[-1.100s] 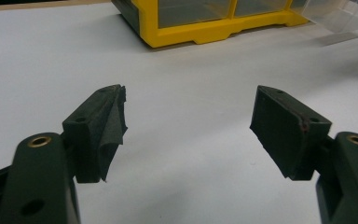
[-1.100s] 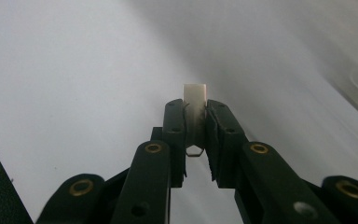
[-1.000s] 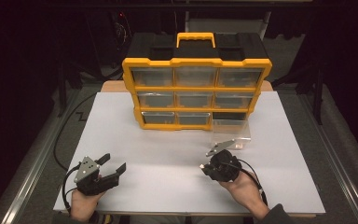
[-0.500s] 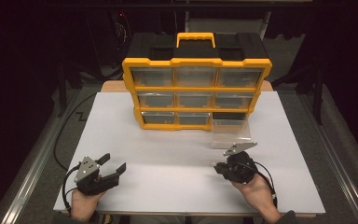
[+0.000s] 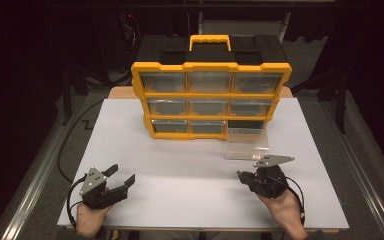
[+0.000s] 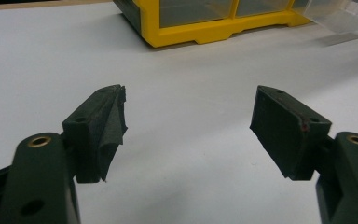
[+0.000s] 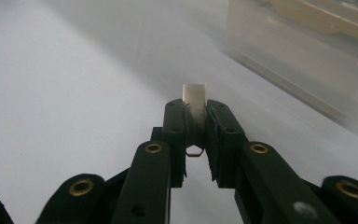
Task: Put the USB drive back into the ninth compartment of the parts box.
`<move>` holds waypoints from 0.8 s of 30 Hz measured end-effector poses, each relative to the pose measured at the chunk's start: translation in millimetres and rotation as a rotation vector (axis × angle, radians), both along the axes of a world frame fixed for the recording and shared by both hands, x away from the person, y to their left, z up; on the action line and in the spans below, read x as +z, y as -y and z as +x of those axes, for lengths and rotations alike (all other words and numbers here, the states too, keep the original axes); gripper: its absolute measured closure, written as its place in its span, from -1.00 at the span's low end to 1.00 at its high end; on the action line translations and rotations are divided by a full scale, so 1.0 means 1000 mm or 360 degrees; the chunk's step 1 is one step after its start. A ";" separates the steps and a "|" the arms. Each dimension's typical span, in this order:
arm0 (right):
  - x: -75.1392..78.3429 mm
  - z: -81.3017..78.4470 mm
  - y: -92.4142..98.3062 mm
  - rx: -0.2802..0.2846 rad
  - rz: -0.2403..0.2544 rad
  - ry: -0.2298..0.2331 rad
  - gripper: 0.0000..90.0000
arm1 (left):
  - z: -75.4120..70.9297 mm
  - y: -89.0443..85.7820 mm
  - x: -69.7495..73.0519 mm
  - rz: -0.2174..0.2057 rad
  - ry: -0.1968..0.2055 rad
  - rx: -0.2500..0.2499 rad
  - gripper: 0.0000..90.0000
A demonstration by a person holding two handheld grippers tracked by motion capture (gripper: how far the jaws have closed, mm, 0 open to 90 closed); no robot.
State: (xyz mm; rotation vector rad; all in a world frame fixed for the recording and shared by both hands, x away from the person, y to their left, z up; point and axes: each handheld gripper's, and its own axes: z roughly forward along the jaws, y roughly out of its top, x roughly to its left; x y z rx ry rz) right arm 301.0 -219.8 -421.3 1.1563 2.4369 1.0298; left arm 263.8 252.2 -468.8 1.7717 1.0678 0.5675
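A yellow drawer cabinet [image 5: 210, 100] with a black top stands at the back of the white table [image 5: 190, 165]. Its bottom right slot [image 5: 247, 124] is dark and empty. A clear plastic drawer [image 5: 247, 143] lies on the table just in front of that slot, and also appears blurred in the right gripper view [image 7: 303, 60]. My right gripper [image 5: 241, 175] sits near the front right, below the drawer, shut on a small white piece [image 7: 195, 95] with a thin metal loop under it. My left gripper [image 5: 123, 173] rests at the front left, open, with nothing between its jaws [image 6: 189, 107].
The cabinet's yellow base [image 6: 200, 23] and the clear drawer [image 6: 340, 14] lie far ahead of the left gripper. A black cable [image 5: 75, 135] runs off the table's left side. Metal rails flank the table. Bare white surface stretches between the two grippers.
My right gripper has slid to the right along the front of the table with the white piece still clamped in it. The left gripper has stayed put.
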 end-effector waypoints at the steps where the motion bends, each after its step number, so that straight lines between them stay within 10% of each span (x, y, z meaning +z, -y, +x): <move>1: 0.000 0.000 0.002 -0.0006 0.0007 0.0012 0.77 | 0.000 0.000 0.000 -0.0001 0.0000 0.0000 -0.40; 24: 0.026 0.001 0.021 -0.0079 0.0179 0.0162 0.77 | 0.000 0.000 0.000 0.0001 0.0000 -0.0002 -0.40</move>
